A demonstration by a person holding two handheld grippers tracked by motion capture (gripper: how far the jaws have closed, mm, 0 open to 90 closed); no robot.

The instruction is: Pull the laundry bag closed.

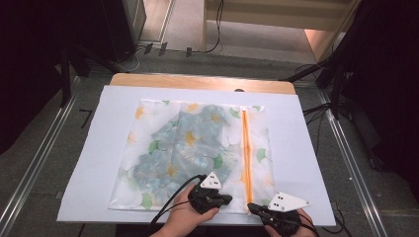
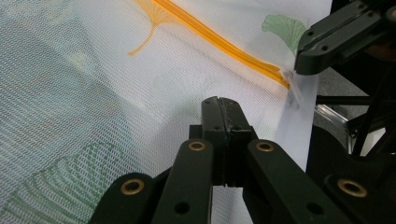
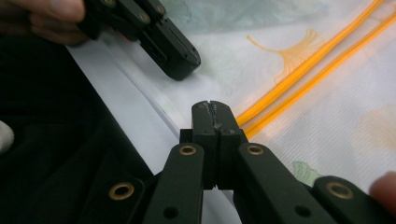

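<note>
A white mesh bag [image 1: 148, 192] printed with green and yellow leaves lies flat on the white sheet, with a blue patterned garment [image 1: 188, 143] inside it. An orange zipper [image 1: 245, 148] runs along its right side toward me. My left gripper [image 1: 228, 198] is shut at the bag's near edge, its jaws [image 2: 222, 100] pressed together on the mesh. My right gripper [image 1: 249, 206] is shut at the zipper's near end [image 3: 215, 105], where a small white pull tab [image 2: 294, 91] hangs just below its tip [image 2: 301, 60]. The left gripper [image 3: 184, 65] lies close beside it.
The white sheet [image 1: 296, 148] covers a wooden table [image 1: 197, 81]. Metal rails run along the floor on both sides, with cables and dark stands at the back and right. Bare sheet lies left and right of the bag.
</note>
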